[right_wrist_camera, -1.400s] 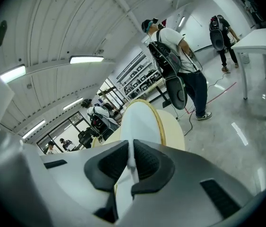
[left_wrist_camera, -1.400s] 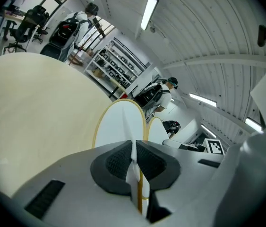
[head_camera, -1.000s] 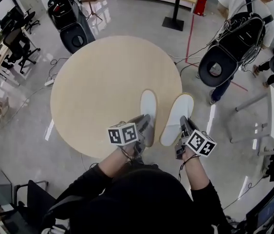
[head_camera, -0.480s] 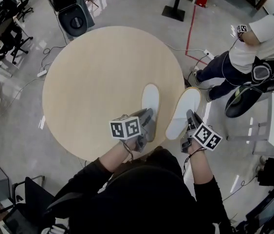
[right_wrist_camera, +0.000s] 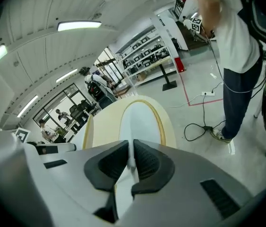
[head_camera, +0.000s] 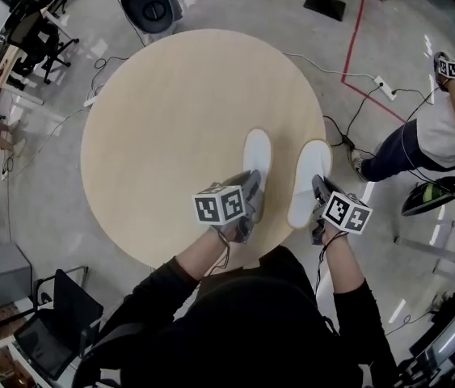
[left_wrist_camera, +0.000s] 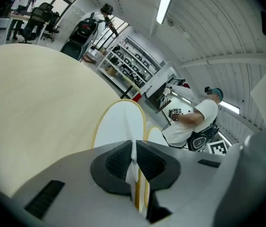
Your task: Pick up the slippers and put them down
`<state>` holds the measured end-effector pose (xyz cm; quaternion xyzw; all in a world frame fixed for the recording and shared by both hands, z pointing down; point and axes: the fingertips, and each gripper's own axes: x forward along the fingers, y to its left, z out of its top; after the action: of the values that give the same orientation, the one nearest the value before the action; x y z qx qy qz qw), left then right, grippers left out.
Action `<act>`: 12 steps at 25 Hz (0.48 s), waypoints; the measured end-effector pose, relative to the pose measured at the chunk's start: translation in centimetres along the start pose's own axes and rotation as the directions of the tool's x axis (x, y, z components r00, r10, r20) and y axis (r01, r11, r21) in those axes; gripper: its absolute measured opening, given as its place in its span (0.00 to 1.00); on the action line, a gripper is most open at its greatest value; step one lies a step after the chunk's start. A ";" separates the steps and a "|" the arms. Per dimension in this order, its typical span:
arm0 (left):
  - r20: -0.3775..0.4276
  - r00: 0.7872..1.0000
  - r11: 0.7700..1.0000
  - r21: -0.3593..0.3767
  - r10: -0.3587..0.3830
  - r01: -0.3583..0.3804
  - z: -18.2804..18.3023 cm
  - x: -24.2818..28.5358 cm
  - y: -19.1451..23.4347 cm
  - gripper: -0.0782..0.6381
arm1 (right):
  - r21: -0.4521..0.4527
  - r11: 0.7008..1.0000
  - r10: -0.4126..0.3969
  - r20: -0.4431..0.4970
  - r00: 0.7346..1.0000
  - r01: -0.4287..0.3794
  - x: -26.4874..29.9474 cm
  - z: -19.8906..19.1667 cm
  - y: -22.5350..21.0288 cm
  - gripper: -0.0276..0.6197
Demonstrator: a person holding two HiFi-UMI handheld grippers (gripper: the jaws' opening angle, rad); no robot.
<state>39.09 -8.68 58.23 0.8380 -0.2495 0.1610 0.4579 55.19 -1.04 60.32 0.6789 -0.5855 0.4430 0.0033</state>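
left hand-held gripper (head_camera: 249,191): jaws nearly together, clamped on the heel edge of the left slipper (head_camera: 257,153) (thin white edge pinched between the dark pads)
right hand-held gripper (head_camera: 318,191): same, jaws nearly together, clamped on the heel edge of the right slipper (head_camera: 309,178)
left slipper: white with tan rim, over the near-right part of the counter (head_camera: 170,120), toe pointing toward the counter's far side
right slipper: white with tan rim, along the counter's right rim, just beside the left slipper, not touching it
contact with counter: cannot tell whether either slipper rests on it or hangs just above
person (head_camera: 445,128): white top, dark trousers, on the floor right of the counter, well apart from it
cable (head_camera: 348,140): on the floor just right of the counter
red tape line (head_camera: 355,43): on the floor beyond the counter's far-right side
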 end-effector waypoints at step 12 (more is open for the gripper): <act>-0.048 0.995 0.995 -0.055 0.086 -0.089 0.4 10.3 2.7 0.16 | -0.036 0.998 0.049 -0.111 0.993 -0.053 9.0 3.0 -3.9 0.10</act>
<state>46.03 -13.09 64.99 0.8090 -0.2800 0.1927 0.4795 59.32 -8.51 65.96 0.6382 -0.6101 0.4681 0.0373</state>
